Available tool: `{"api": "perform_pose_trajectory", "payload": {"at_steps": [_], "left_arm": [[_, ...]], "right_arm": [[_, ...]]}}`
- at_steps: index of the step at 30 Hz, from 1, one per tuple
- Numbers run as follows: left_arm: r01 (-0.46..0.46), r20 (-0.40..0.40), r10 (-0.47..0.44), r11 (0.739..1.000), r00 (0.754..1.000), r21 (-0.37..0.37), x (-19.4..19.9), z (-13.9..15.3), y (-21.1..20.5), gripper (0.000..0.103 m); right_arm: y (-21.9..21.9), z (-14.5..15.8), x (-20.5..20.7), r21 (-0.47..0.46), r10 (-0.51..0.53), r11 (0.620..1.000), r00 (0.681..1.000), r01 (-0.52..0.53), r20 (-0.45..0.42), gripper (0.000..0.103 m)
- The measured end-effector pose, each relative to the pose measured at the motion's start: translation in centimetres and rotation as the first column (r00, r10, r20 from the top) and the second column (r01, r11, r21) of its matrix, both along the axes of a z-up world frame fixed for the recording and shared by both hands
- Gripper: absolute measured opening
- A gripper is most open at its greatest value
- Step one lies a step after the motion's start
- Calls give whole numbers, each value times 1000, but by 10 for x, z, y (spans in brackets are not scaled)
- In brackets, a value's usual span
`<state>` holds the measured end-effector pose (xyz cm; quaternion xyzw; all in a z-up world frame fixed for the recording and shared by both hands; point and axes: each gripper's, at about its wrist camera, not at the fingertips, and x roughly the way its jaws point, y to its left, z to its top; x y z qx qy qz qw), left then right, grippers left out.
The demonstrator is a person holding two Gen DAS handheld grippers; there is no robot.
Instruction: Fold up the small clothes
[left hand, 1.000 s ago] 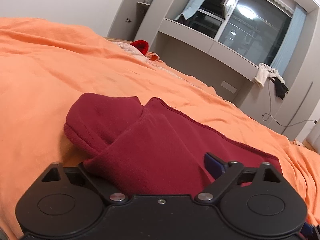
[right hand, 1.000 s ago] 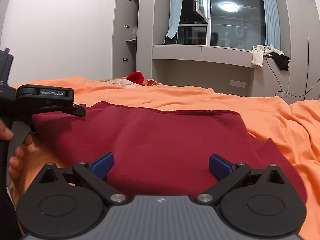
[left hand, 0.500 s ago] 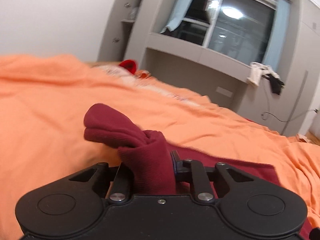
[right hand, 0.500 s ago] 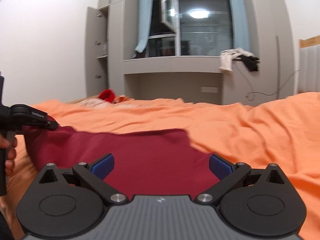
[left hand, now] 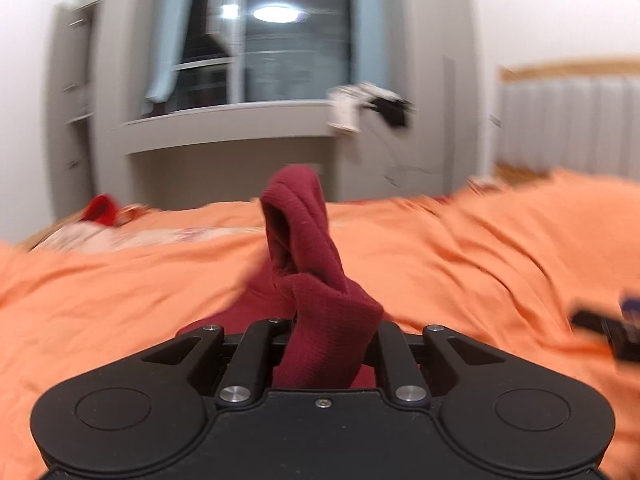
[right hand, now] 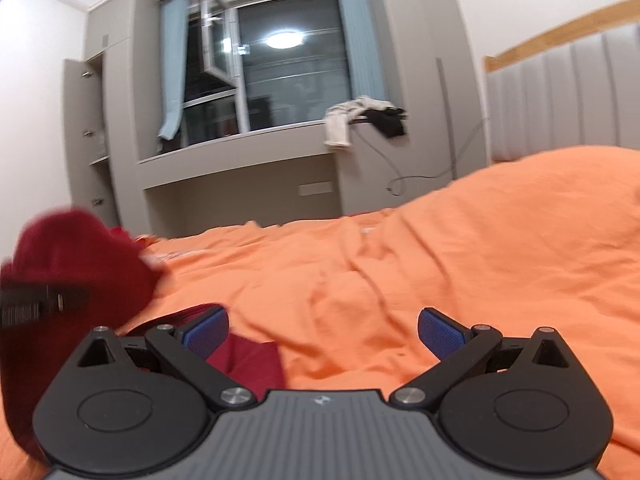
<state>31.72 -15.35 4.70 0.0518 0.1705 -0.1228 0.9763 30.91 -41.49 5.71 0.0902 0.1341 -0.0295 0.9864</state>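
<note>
Dark red garment (left hand: 320,304) is pinched between the clenched fingers of the left gripper (left hand: 326,344), bunched and raised at frame centre above the orange bedspread (left hand: 480,248). In the right wrist view, the right gripper (right hand: 322,330) has its blue-padded fingers (right hand: 440,330) spread wide and released, grasping nothing; the cloth sits lower left.

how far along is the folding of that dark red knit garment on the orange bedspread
Early. Done: the left gripper has clamped a bunched part of the dark red knit garment and holds it raised above the orange bedspread. In hand: carrying that part over. The right gripper is open and holds nothing. Left: no neat fold shows yet; the garment must still be laid flat and squared.
</note>
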Motion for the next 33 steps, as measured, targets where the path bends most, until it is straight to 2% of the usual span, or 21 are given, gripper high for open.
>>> {"api": "perform_pose_trajectory", "payload": {"at_steps": [5, 8, 10, 12, 17, 20, 27, 30, 32, 33], "left_arm": [[120, -57, -113, 981, 992, 149, -19, -37, -44, 14], [145, -51, -137, 962, 989, 231, -33, -57, -54, 16], [159, -53, -150, 952, 987, 260, -38, -65, -54, 19], [176, -54, -168, 946, 984, 274, -46, -71, -54, 25], [230, -40, -228, 932, 973, 281, -57, -71, -46, 54], [243, -23, -247, 926, 969, 288, -61, -69, -48, 61], [266, 6, -281, 915, 960, 305, -77, -64, -48, 60], [273, 16, -295, 904, 955, 329, -83, -64, -45, 51], [275, 16, -299, 896, 954, 347, -84, -66, -46, 36], [278, 11, -302, 893, 953, 355, -84, -67, -46, 33]], "right_arm": [[-23, -4, 11, 82, -23, 996, 999, 27, -47, 103], [-32, -10, 14, 127, -12, 992, 997, 22, -80, 103], [-33, -15, 17, 166, 10, 986, 994, 7, -106, 103], [-35, -21, 23, 216, 50, 976, 989, -19, -141, 103], [-34, -34, 35, 317, 96, 948, 975, -28, -201, 103], [-34, -36, 39, 361, 101, 932, 973, -20, -209, 103], [-28, -34, 46, 443, 152, 895, 973, -61, -175, 103], [-24, -38, 53, 497, 199, 863, 964, -88, -176, 103], [-21, -41, 59, 543, 235, 834, 953, -97, -190, 103], [-19, -43, 62, 570, 256, 816, 947, -102, -196, 103]]}}
